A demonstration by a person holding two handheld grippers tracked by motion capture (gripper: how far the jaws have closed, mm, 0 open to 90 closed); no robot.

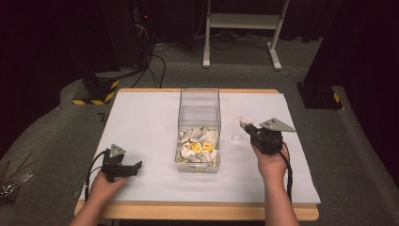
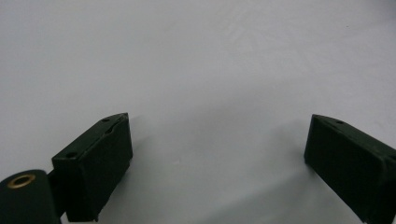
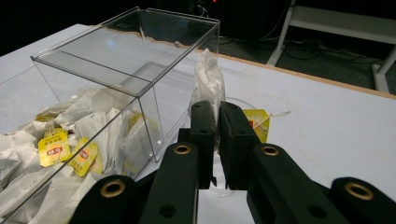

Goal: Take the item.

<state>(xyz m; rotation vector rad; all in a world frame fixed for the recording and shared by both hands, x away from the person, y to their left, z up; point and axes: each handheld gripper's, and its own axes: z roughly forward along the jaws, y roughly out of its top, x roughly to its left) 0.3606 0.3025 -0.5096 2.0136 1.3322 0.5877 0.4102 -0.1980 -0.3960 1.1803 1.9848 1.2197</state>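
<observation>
A clear plastic box (image 1: 199, 113) (image 3: 140, 60) stands mid-table, its near half filled with white tea bags with yellow tags (image 1: 197, 147) (image 3: 60, 149). Just right of the box, my right gripper (image 1: 248, 127) (image 3: 217, 116) is shut on a white tea bag (image 3: 208, 79) (image 1: 243, 120), which stands up between the jaws. Its yellow tag (image 3: 258, 122) hangs behind the right jaw. A clear round dish (image 1: 236, 137) lies on the table below it. My left gripper (image 1: 136, 165) (image 2: 217, 140) rests low over the bare white tabletop at the front left, jaws wide open with nothing between them.
The white tabletop (image 1: 141, 122) has a wooden edge. Beyond it are a white frame on legs (image 1: 244, 28), cables and a black-and-yellow striped base (image 1: 96, 92) on grey floor. Metal tools (image 1: 11, 183) lie on the floor at far left.
</observation>
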